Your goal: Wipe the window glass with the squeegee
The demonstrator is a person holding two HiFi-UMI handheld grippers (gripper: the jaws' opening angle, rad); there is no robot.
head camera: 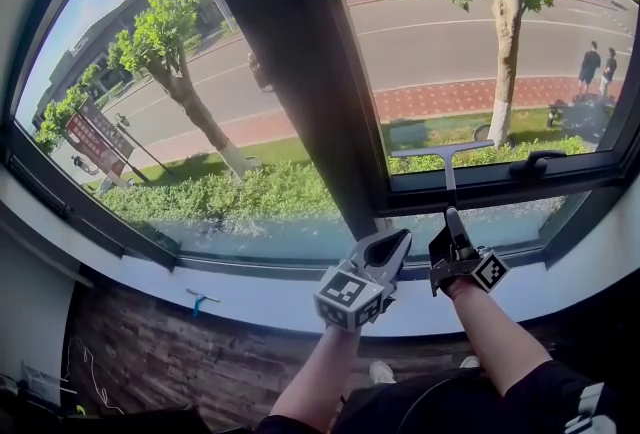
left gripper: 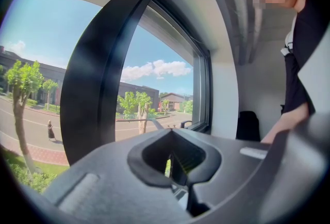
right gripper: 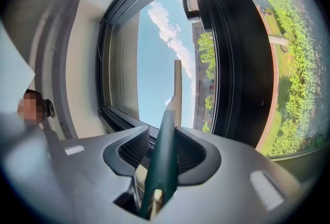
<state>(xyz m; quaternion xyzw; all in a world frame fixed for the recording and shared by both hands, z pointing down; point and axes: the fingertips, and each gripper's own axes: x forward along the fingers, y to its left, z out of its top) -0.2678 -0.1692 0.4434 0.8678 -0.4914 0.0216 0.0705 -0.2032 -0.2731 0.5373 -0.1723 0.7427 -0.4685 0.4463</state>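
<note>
The squeegee [head camera: 441,152] has its pale blade flat against the lower part of the right window pane [head camera: 480,42], just above the dark bottom frame. Its thin shaft runs down to my right gripper [head camera: 452,224], which is shut on the dark green handle [right gripper: 164,150]. In the right gripper view the blade [right gripper: 177,89] shows edge-on against the glass. My left gripper [head camera: 392,244] hovers beside it to the left, over the sill by the central mullion [head camera: 300,72]. Its jaws are together with nothing between them. The left gripper view shows the squeegee blade [left gripper: 139,120] beyond the jaws.
A black window handle [head camera: 535,163] sits on the bottom frame right of the squeegee. The white sill [head camera: 250,300] carries a small blue-green item [head camera: 200,300] at the left. A brick-pattern wall [head camera: 180,357] lies below the sill. Outside are trees and a road.
</note>
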